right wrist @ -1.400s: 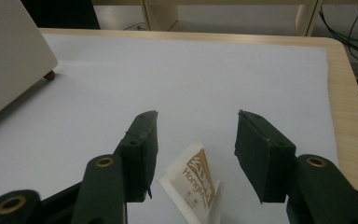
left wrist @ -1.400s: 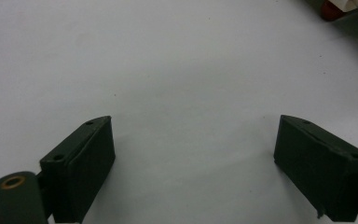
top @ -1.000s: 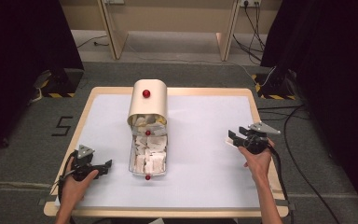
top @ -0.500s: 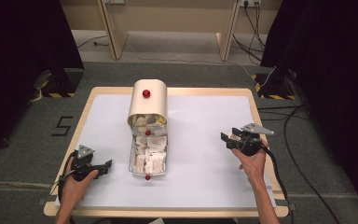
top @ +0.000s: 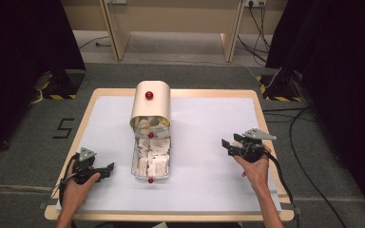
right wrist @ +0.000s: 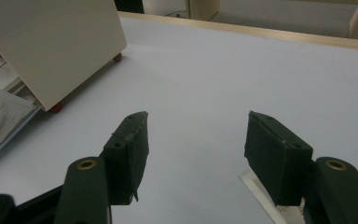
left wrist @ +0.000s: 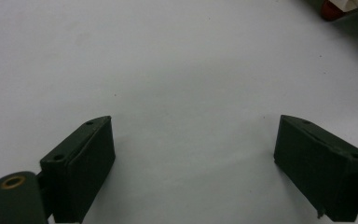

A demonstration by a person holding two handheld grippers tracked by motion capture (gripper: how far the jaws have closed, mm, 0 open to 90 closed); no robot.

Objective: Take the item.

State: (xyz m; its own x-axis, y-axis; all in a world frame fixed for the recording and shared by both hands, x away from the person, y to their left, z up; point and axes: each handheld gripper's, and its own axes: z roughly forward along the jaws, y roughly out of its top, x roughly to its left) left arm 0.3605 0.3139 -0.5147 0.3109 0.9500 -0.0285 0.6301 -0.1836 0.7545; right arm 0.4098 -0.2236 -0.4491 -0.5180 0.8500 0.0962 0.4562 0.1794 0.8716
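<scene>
A: Where does the cream bread-bin-shaped box with the rounded lid and red knob [top: 150, 104] stand?

B: In the high view it stands on the white table top [top: 209, 123], a little toward 11 o'clock from the middle. A clear plastic drawer full of white paper packets [top: 151, 158] stretches out of it toward 6 o'clock, with one red knob where it meets the box and another at its near end.

A: And the left gripper [top: 105, 169]?

B: Near the table's 7 o'clock corner, held in the person's left hand [top: 78, 185], pointing toward 3 o'clock at the near end of the drawer, just beside it but apart. In the left gripper view its jaws stand wide over bare white surface with nothing between them, and a red knob [left wrist: 331, 8] shows at 1 o'clock.

A: The right gripper [top: 227, 146]?

B: At about 4 o'clock from the box, well apart from it, held in the right hand [top: 256, 166] and pointing toward 9 o'clock at the drawer. Its jaws have just been opening and stand moderately wide, holding nothing. In the right gripper view the box's cream side [right wrist: 51, 42] sits at 10 o'clock, with paper packets [right wrist: 2, 116] at 9 o'clock. A small white slip [right wrist: 265, 198] lies on the table under the right-hand jaw; whether it touches the jaw I cannot tell.
</scene>
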